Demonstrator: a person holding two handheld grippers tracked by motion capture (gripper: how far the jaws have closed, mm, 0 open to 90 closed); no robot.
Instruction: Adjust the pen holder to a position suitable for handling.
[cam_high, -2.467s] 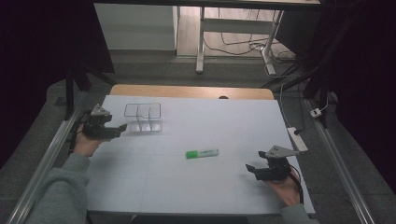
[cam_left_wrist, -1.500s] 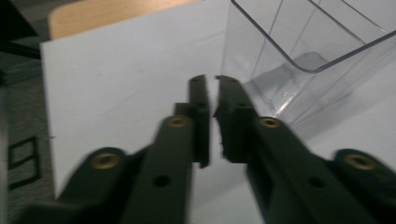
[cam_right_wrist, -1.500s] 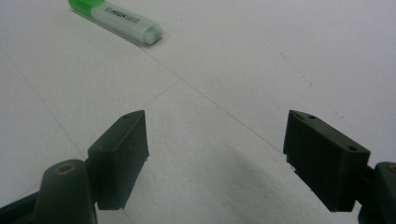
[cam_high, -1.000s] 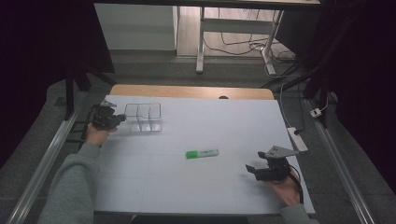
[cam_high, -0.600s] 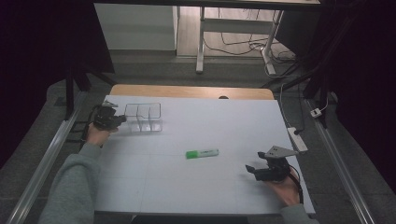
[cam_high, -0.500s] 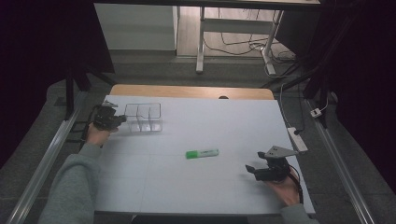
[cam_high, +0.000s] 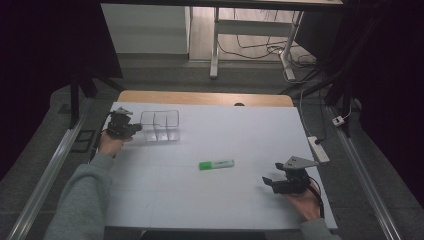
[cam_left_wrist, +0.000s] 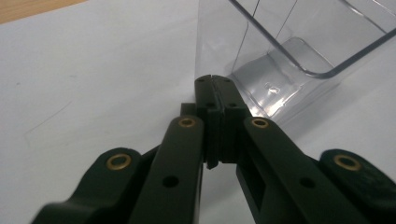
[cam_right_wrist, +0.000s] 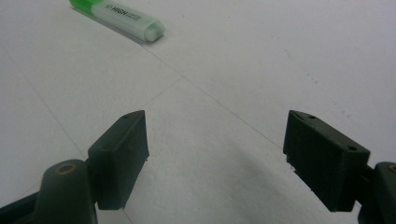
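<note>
White-covered desk (cam_high: 210, 200), dim room beyond.

Item: clear plastic organiser (cam_high: 160, 125), compartmented, at the far left of the desk. Judged light, rigid, thin-walled and slick; likely to skid or crack under a hard squeeze. Best hold: pinch over the top rim of a wall.

Left gripper (cam_high: 131, 128): jaws pressed together, empty, tips at the organiser's near wall (cam_left_wrist: 219, 51).

Right gripper (cam_high: 272, 181): jaws spread, empty, green highlighter (cam_high: 216, 164) near, apart.
</note>
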